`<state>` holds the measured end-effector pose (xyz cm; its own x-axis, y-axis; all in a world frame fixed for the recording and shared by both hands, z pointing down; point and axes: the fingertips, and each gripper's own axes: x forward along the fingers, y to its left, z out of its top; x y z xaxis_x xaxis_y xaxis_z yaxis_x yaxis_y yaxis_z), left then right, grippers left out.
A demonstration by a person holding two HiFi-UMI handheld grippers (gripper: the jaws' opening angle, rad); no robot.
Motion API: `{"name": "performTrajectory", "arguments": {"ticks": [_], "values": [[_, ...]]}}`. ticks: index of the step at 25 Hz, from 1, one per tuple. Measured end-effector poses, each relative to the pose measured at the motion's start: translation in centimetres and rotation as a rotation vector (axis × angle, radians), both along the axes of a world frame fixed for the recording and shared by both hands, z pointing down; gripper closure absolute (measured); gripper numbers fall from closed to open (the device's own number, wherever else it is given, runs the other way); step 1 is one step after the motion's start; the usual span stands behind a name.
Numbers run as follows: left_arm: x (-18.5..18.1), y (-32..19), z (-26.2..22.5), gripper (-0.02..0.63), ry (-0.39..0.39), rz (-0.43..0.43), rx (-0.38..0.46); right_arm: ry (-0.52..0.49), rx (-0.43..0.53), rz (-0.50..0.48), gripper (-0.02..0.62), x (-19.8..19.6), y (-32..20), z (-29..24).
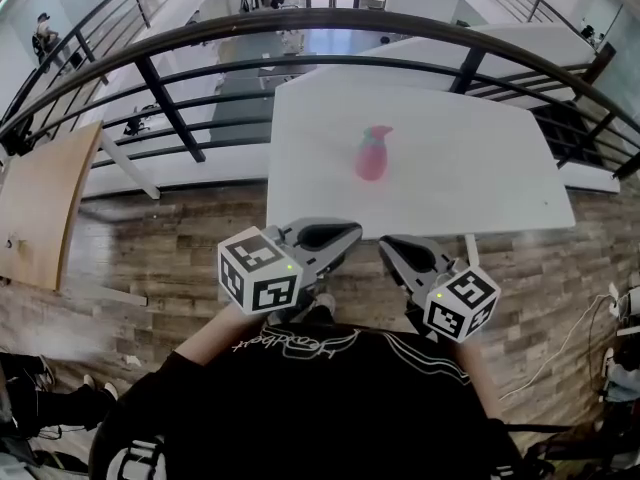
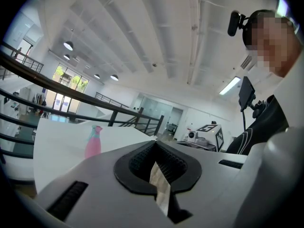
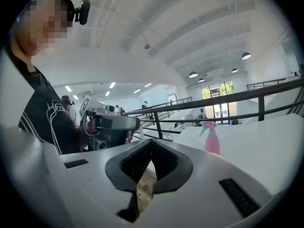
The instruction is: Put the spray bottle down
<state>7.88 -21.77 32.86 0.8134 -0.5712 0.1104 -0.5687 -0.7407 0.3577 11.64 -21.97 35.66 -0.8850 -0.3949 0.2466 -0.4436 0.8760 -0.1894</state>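
A pink spray bottle (image 1: 373, 154) with a teal trigger head stands upright, alone, on the white table (image 1: 480, 168). It also shows far off in the left gripper view (image 2: 93, 141) and the right gripper view (image 3: 212, 137). My left gripper (image 1: 351, 233) and right gripper (image 1: 386, 245) hover side by side close to my body, short of the table's near edge and well apart from the bottle. Both have their jaws together with nothing between them, as the left gripper (image 2: 154, 144) and right gripper (image 3: 151, 141) views show.
A black metal railing (image 1: 170, 108) runs behind and left of the table, with a drop to a lower floor beyond. Wooden plank floor (image 1: 170, 238) lies under me. A wooden board (image 1: 45, 208) sits at the left, cables (image 1: 600, 318) at the right.
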Motion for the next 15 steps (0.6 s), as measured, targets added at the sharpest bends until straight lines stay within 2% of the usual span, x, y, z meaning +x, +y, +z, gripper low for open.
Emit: {"name": "performTrajectory", "arguments": {"ticks": [15], "values": [[0.78,0.47,0.59,0.598,-0.012,-0.006,-0.02,-0.014,-0.006,0.009,0.58,1.03,0.29,0.39]]}}
